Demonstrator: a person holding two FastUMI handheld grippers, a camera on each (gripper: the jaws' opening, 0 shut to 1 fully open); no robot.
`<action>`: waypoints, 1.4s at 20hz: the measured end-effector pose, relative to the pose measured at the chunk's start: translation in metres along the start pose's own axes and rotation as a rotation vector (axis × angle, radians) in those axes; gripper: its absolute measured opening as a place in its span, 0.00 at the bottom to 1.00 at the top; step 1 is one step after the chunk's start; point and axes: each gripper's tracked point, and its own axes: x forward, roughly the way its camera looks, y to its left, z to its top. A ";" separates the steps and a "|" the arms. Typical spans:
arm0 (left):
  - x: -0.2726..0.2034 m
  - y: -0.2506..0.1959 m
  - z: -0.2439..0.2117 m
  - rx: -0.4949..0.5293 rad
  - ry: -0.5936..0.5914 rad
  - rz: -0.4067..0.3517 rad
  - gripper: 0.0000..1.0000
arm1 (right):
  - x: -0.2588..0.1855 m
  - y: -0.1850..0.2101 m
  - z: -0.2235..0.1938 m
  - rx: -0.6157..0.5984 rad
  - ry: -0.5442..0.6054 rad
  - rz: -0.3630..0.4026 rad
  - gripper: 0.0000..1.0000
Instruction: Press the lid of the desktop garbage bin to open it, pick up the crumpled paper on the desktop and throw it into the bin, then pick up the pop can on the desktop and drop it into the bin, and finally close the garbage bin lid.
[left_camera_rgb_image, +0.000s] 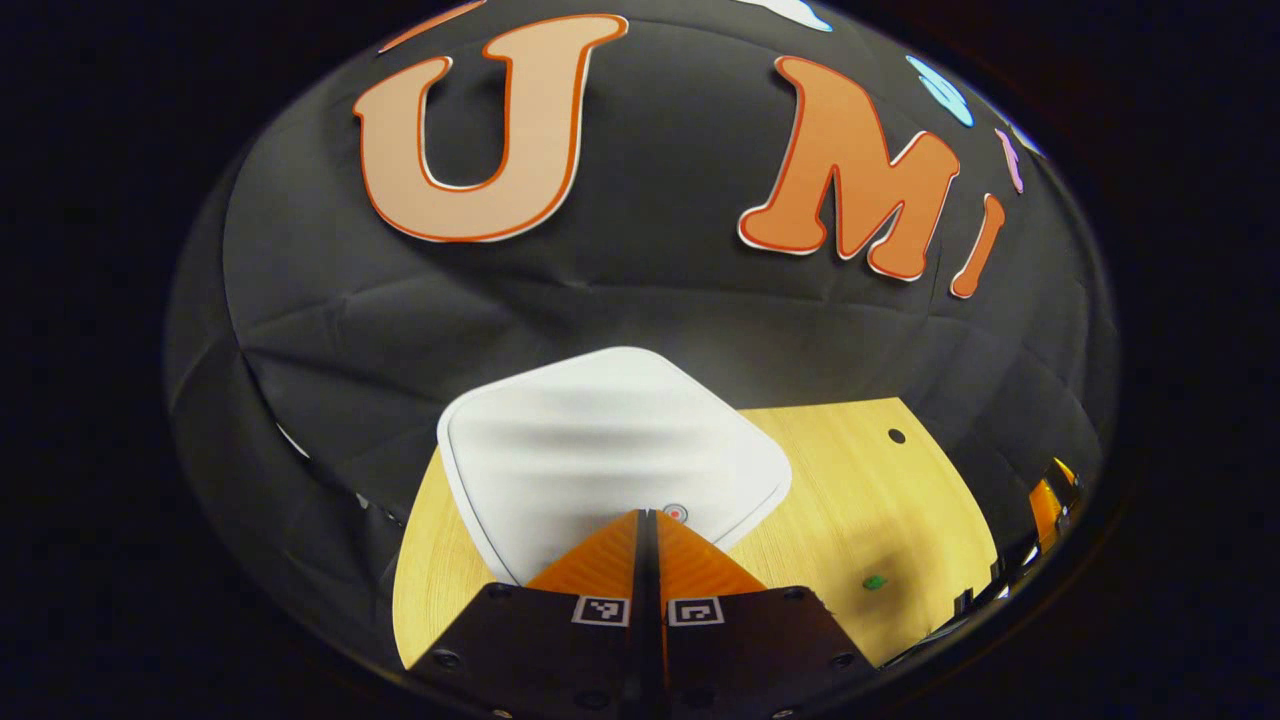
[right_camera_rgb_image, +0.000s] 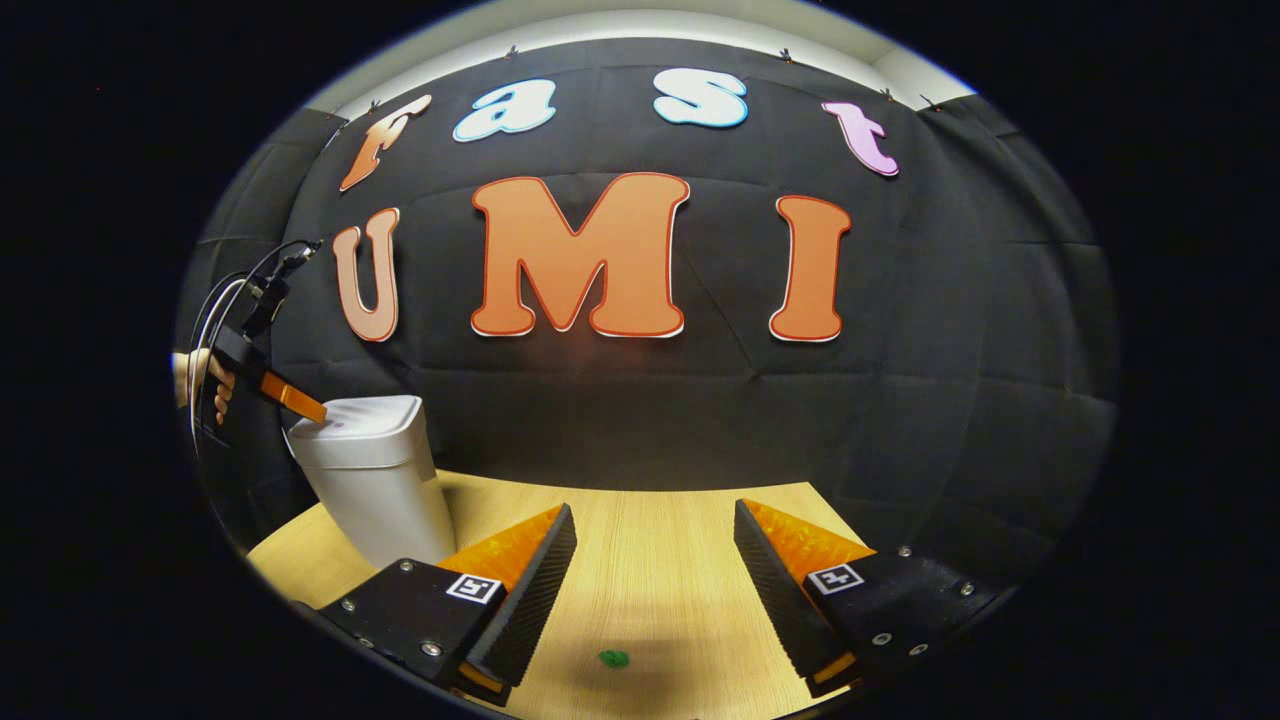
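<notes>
In the left gripper view, the left claw (left_camera_rgb_image: 648, 515) has its two fingers pressed together with no gap and nothing between them. Their joined tips rest on the near edge of the white, rounded-square plastic lid (left_camera_rgb_image: 600, 440) of the desktop garbage bin, just beside a small round red-ringed mark (left_camera_rgb_image: 676, 513) on that lid. The lid lies flat and closed. This view looks down on the lid from above, so the bin's body is hidden under it. The pale wooden bench (left_camera_rgb_image: 860, 480) spreads to the right of the bin, with a small dark round hole (left_camera_rgb_image: 896, 436) near its far edge and a small green speck (left_camera_rgb_image: 875, 581) nearer the camera.

The right gripper view gives the side-on picture. There the white garbage bin (right_camera_rgb_image: 375, 490) stands upright at the left end of the bench (right_camera_rgb_image: 650, 560), close to the black cloth wall, its lid (right_camera_rgb_image: 362, 417) seated level on top. The left claw (right_camera_rgb_image: 312, 413) slopes down onto the lid's left edge, held by a person's hand (right_camera_rgb_image: 205, 385) with cables looping above it.

The right claw (right_camera_rgb_image: 652, 560) is spread wide, grasping nothing, and hovers over bare bench well apart from the bin. A small green speck (right_camera_rgb_image: 613, 658) lies on the wood between and below its fingers.
</notes>
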 end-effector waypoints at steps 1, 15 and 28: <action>-0.001 0.000 0.000 0.019 0.008 0.004 0.00 | 0.000 0.001 -0.001 0.002 0.004 0.002 0.95; -0.009 0.006 0.014 0.015 -0.116 0.049 0.00 | -0.010 0.000 0.009 0.030 -0.001 -0.001 0.95; -0.110 -0.030 0.078 -0.095 -0.510 0.140 0.00 | -0.021 -0.002 0.018 0.036 -0.026 -0.010 0.95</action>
